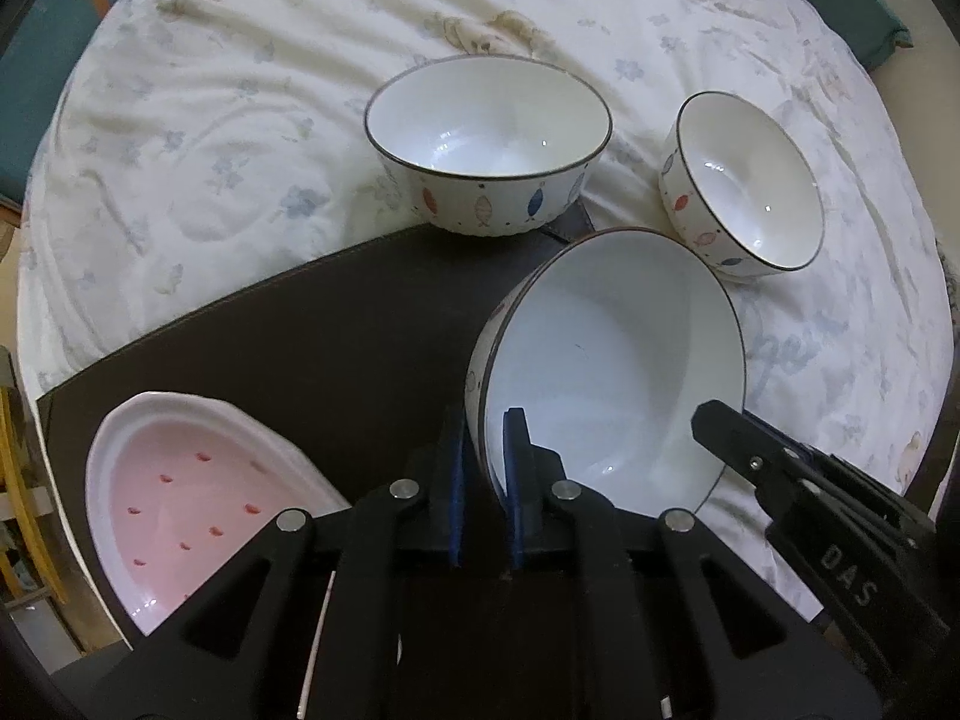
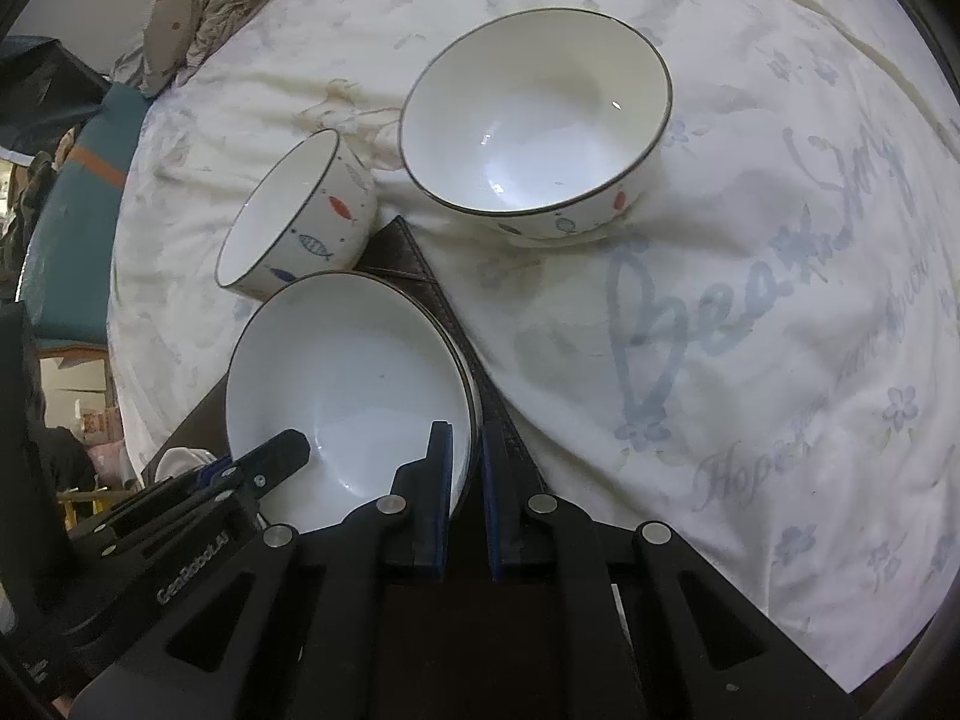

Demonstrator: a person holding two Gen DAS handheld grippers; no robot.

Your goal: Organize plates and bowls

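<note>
Both grippers pinch one tilted bowl (image 1: 606,372) over the dark mat (image 1: 270,348): left gripper (image 1: 486,456) and right gripper (image 2: 465,462) clamp opposite rims (pink plate (image 1: 180,492) beside). Farther off, two bowls sit on the bedsheet (image 1: 210,120).

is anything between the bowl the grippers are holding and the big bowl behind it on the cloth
Nothing visible. The held bowl, pinched at its rim by both the left hand-held gripper and the right hand-held gripper, has only bare dark mat between it and the big bowl.
</note>
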